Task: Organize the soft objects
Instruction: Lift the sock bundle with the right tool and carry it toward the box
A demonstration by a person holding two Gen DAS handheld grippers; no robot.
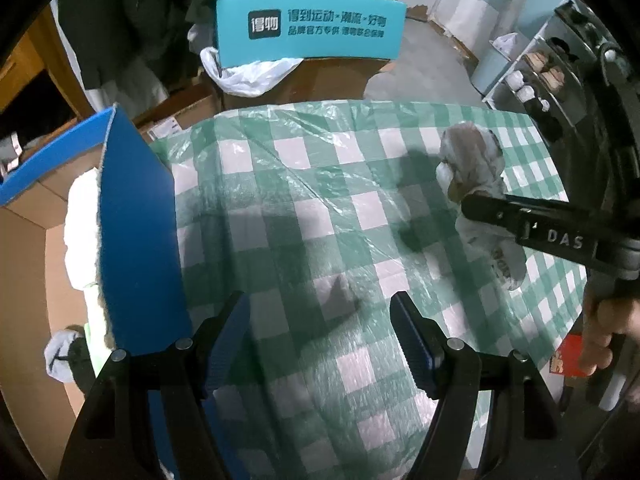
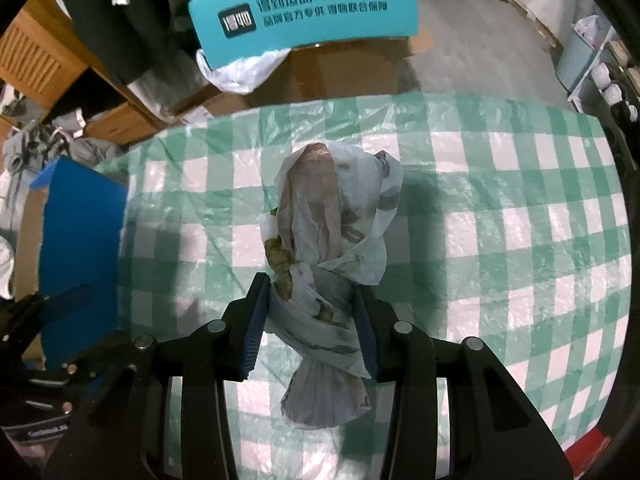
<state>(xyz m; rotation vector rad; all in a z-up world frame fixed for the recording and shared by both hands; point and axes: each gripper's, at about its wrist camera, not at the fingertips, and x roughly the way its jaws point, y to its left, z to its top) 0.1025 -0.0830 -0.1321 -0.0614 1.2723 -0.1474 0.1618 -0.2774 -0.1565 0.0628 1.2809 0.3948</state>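
Plastic-wrapped soft bundle (image 2: 332,264): pinched in right hand-held gripper (image 2: 310,324), long axis along its fingers; blue-flapped box (image 1: 136,216), probably its destination, beside spread, empty left hand-held gripper (image 1: 320,344).

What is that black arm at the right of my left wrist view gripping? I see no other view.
Observer: The right gripper squeezes a bagged bundle around its middle, one pad on each side.
Operator: Is the bag tied?
Observer: Its lower end looks twisted shut, and something brown shows through.
Operator: Anything beyond the blue box?
Observer: Grey clothes lie heaped past the box.
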